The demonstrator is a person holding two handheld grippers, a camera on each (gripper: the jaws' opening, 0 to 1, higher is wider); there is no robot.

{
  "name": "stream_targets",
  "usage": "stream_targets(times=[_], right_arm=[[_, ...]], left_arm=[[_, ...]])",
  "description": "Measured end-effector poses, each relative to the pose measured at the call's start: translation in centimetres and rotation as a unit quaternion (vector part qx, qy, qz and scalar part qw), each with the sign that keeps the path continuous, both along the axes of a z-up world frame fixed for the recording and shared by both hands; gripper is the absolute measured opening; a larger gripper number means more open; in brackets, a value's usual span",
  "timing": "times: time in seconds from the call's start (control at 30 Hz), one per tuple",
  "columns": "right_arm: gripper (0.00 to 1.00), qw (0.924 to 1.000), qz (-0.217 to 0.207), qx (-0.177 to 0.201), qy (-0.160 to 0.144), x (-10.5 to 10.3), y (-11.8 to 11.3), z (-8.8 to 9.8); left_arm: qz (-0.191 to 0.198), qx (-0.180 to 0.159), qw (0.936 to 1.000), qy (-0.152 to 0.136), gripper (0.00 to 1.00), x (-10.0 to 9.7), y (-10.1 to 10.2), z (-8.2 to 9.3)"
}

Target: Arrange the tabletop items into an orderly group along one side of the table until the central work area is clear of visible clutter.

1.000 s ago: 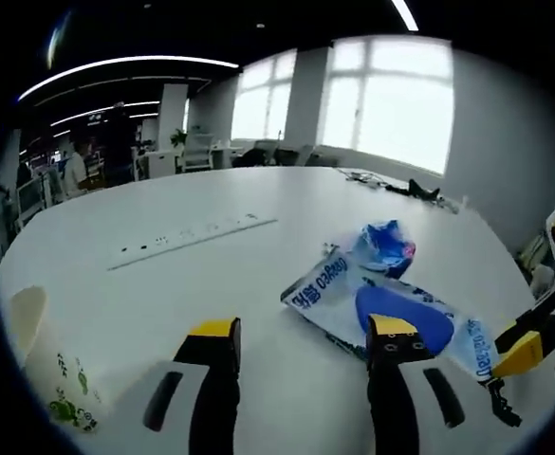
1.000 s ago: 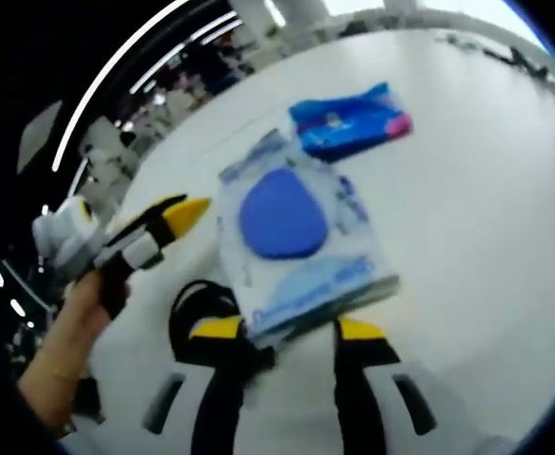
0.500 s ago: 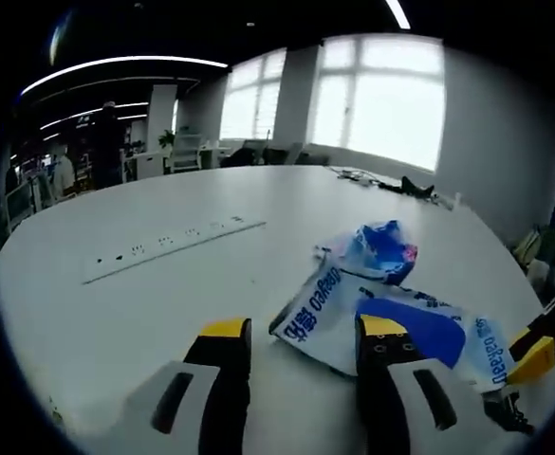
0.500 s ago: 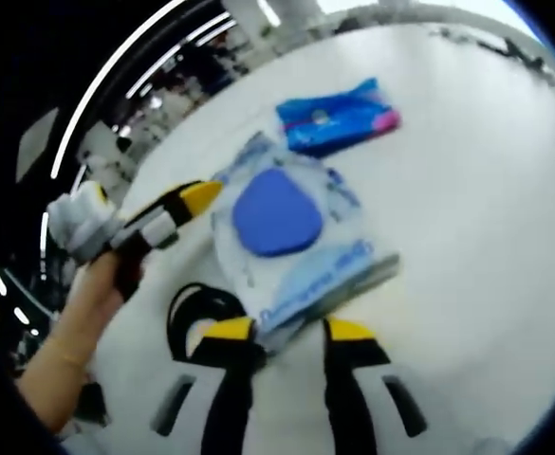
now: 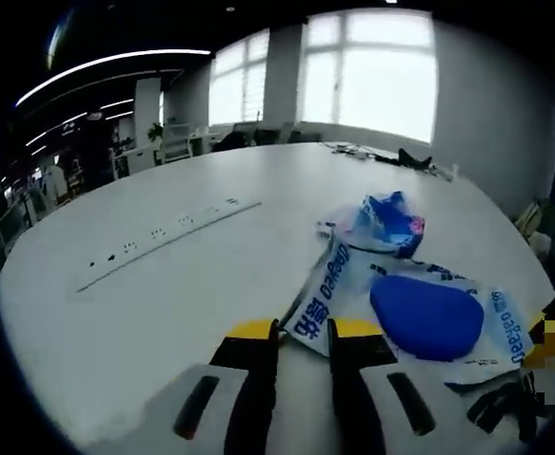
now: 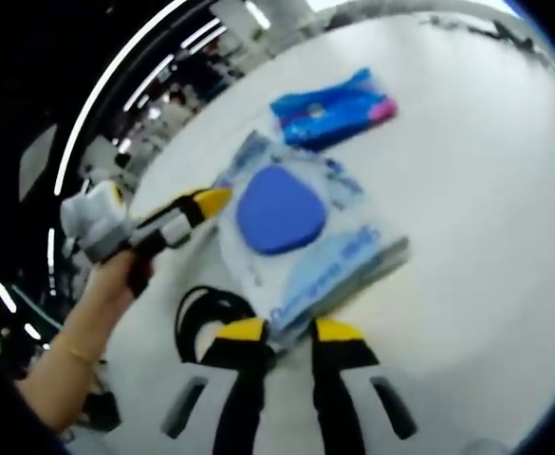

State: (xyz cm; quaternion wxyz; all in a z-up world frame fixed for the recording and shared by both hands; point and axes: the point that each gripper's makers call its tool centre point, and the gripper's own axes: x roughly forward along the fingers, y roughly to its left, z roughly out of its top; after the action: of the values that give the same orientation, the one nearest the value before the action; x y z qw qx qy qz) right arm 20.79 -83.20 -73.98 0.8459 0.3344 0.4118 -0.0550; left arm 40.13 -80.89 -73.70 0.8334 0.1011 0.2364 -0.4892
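right gripper (image 6: 291, 329) pinching near edge of clear pouch (image 6: 301, 237) | left gripper (image 5: 303, 329) nipping pouch's opposite corner | risk: opposing pulls tear film, nudge blue packet (image 6: 332, 99) beyond pouch

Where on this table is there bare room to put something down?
The white table is bare between the power strip and the plastic package. It is crowded around that package, with the blue packet and black strap.
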Motion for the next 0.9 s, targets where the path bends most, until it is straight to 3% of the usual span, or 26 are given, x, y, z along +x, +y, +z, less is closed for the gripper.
stream_targets(times=[0.03, 0.23, 0.37, 0.6, 0.9], right_arm=[[0.12, 1.0, -0.002, 0.001, 0.0, 0.0, 0.0, 0.0], [0.09, 0.9999, -0.009, 0.01, -0.004, 0.0, 0.1, -0.1], [0.07, 0.9998, -0.012, 0.017, -0.005, 0.1, 0.2, -0.2], [0.02, 0.9996, -0.016, 0.022, -0.01, 0.2, 0.3, 0.1], [0.0, 0.9984, -0.025, 0.05, -0.011, -0.4, 0.6, 0.7]], left_arm=[[-0.003, 0.004, 0.9999, -0.011, 0.16, 0.2, 0.0, 0.1], [-0.01, 0.014, 0.9998, -0.005, 0.07, -0.2, 0.4, 0.0], [-0.032, 0.04, 0.9974, -0.051, 0.02, -0.3, 0.4, 0.4], [-0.032, 0.036, 0.9977, -0.048, 0.0, -0.6, 0.4, 1.2], [-0.036, 0.058, 0.9964, -0.05, 0.0, -1.2, 1.6, 2.0]])
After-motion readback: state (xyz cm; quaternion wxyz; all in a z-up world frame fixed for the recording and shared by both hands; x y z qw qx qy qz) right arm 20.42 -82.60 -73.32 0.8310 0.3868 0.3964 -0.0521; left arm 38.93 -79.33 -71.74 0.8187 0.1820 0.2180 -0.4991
